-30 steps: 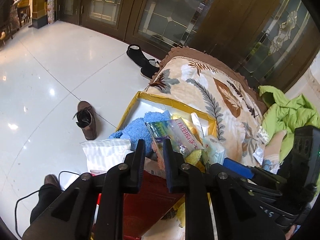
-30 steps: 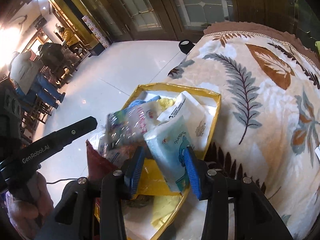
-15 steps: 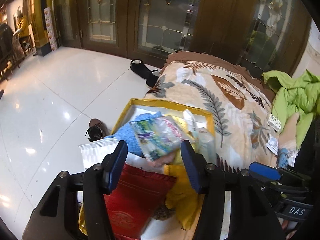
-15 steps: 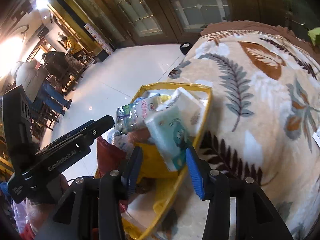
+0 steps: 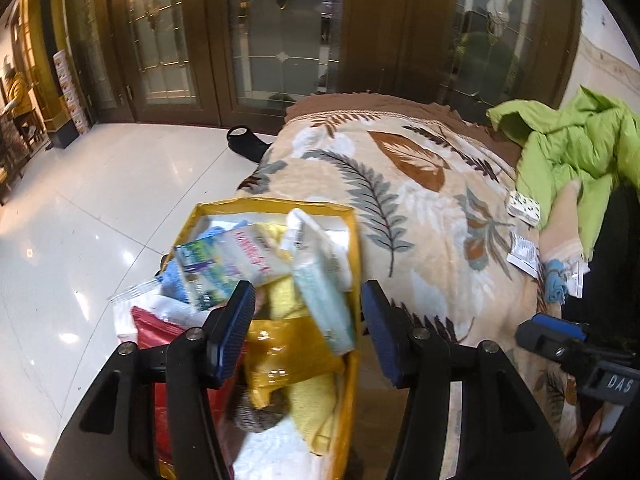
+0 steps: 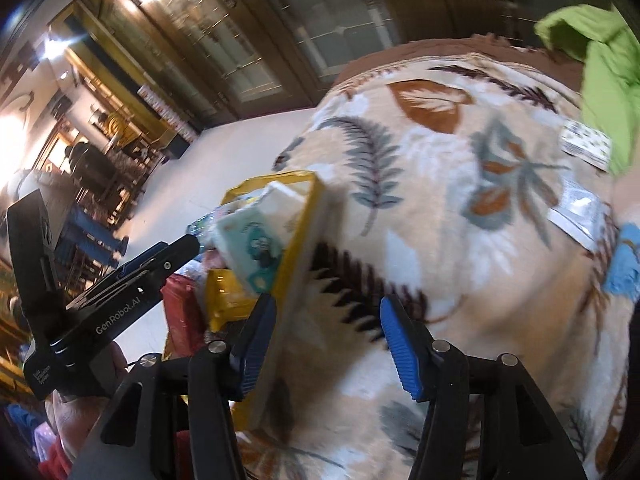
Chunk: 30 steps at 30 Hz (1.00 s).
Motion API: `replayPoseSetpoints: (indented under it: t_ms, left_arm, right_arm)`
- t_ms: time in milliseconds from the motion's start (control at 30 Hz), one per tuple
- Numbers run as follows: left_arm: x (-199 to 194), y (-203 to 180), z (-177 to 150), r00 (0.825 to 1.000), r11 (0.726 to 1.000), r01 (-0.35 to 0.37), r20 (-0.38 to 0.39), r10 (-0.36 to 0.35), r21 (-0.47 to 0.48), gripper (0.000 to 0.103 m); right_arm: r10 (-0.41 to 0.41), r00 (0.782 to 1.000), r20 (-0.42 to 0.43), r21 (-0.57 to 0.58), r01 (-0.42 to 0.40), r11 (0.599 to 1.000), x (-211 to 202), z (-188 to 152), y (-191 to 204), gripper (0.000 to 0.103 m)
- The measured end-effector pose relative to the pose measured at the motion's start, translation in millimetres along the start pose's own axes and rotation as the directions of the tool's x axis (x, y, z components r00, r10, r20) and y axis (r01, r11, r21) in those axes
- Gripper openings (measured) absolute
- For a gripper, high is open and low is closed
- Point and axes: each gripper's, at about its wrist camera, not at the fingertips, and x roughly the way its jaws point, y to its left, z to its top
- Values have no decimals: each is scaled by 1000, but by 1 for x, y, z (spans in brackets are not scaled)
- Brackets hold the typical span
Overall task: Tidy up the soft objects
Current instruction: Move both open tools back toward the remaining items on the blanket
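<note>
A yellow-rimmed box [image 5: 353, 240] sits at the blanket's [image 5: 420, 216] edge, about seven o'clock from its brown leaf. It is heaped, from left to right, with a red bag [image 5: 154, 330], a blue fluffy cloth [image 5: 174, 282], a printed tissue pack [image 5: 224, 260] and a pale green tissue pack [image 5: 324, 300] standing tilted. The left gripper [image 5: 308, 334] hangs spread wide over the heap, holding nothing. The right gripper [image 6: 328, 346], equally wide and empty, straddles the box's right rim; at two o'clock lies a green jacket [image 6: 604, 64].

Both wrist views near, sharing yellow box [image 5: 352, 240] [image 6: 308, 216]
</note>
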Motion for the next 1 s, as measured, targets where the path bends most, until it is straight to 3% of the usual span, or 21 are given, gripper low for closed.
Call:
replayPoseSetpoints:
  t_ms: [600, 1000]
  left_arm:
    - [7, -47, -12, 999, 992, -40, 16, 38, 121, 54]
    - [18, -59, -18, 999, 988, -38, -11, 40, 147, 54]
  right_arm:
    - [-69, 996, 62, 225, 54, 973, -48, -34, -104, 58]
    - [-75, 996, 54, 254, 59, 966, -50, -44, -117, 58]
